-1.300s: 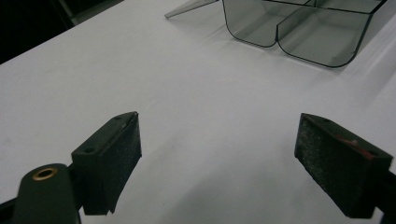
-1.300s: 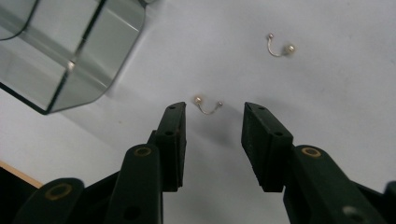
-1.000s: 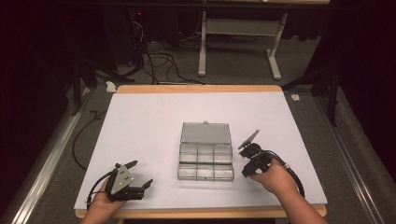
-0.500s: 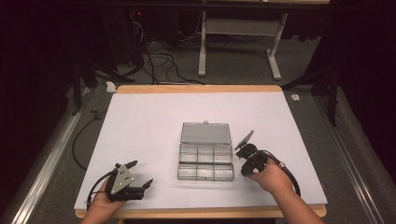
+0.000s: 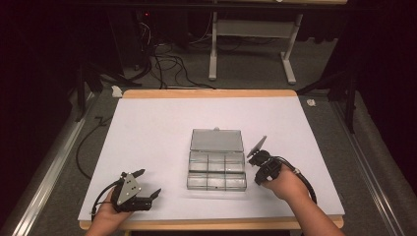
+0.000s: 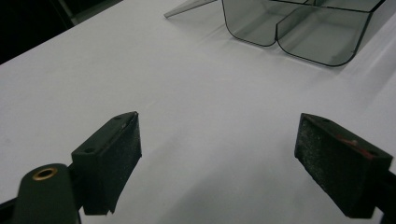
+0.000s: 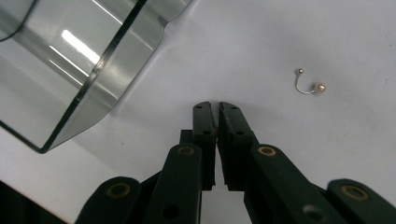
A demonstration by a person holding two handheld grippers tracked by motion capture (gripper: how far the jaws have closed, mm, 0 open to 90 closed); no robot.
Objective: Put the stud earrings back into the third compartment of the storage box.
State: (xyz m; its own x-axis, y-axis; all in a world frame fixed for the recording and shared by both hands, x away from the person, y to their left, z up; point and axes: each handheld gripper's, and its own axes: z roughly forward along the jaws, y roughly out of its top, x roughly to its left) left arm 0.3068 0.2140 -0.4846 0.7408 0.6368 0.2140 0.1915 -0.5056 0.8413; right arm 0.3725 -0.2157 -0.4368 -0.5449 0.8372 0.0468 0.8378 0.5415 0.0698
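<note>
Compartment box (image 5: 217, 171) at the table (image 5: 157, 123) centre, its lid (image 5: 217, 140) lying open behind it; right gripper (image 5: 259, 164) just right of the box; left gripper (image 5: 147, 186) well apart at the near left; small hooked piece (image 7: 308, 83) on the table beside the right gripper's tips

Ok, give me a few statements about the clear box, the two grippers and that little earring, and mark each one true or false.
1. The clear box has its lid open. True.
2. The left gripper has its jaws shut. False: they stand wide apart over bare white table.
3. The right gripper has its jaws almost together with nothing between them. True.
4. The earring lies inside a compartment of the box. False: it lies on the table, outside the box.
5. The right gripper holds the earring. False: the earring lies apart from its jaws.
</note>
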